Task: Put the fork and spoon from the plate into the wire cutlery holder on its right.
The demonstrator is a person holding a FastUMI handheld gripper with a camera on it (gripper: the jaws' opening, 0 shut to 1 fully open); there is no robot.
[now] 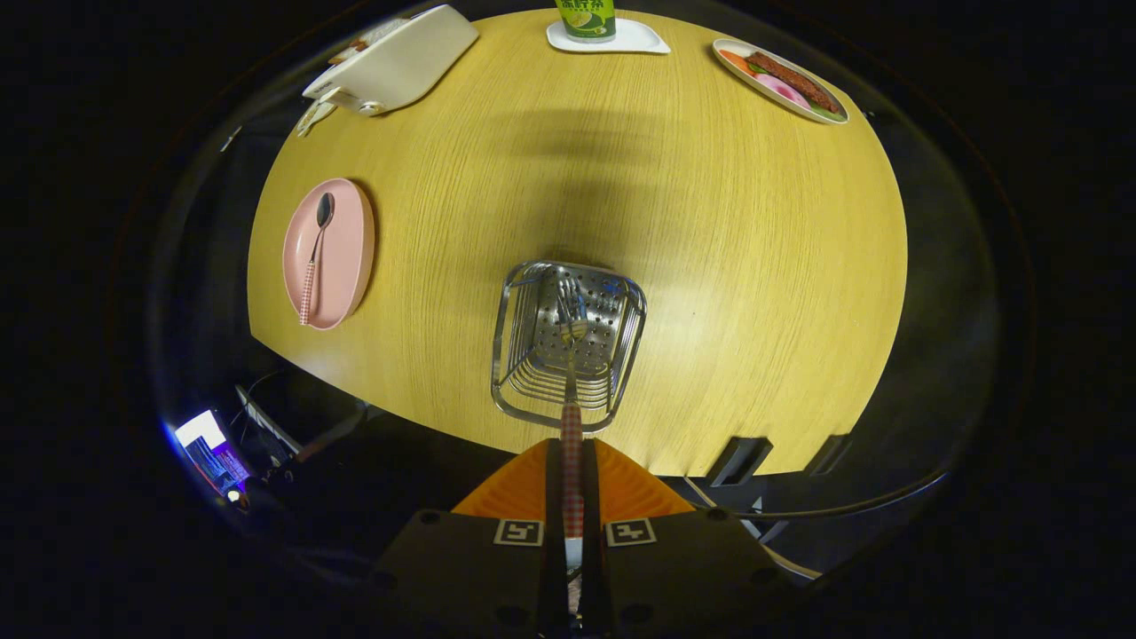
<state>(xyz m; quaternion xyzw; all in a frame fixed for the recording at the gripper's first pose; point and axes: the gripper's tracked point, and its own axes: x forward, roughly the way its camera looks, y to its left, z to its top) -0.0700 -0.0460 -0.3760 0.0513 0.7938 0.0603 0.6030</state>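
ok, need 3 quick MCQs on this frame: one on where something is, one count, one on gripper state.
1. Where is the spoon?
A. in the holder
B. on the pink plate
C. in the gripper

2. How many utensils lie on the pink plate?
A. none
B. one
C. two

3. What is the gripper doing?
A. hanging open
B. shut on the spoon
C. shut on the fork

Answers:
1 B: it lies lengthwise on the plate, left of the wire cutlery holder.
2 B: only the spoon is there.
3 C: both fingers press the fork by its checked handle, tines down inside the holder.
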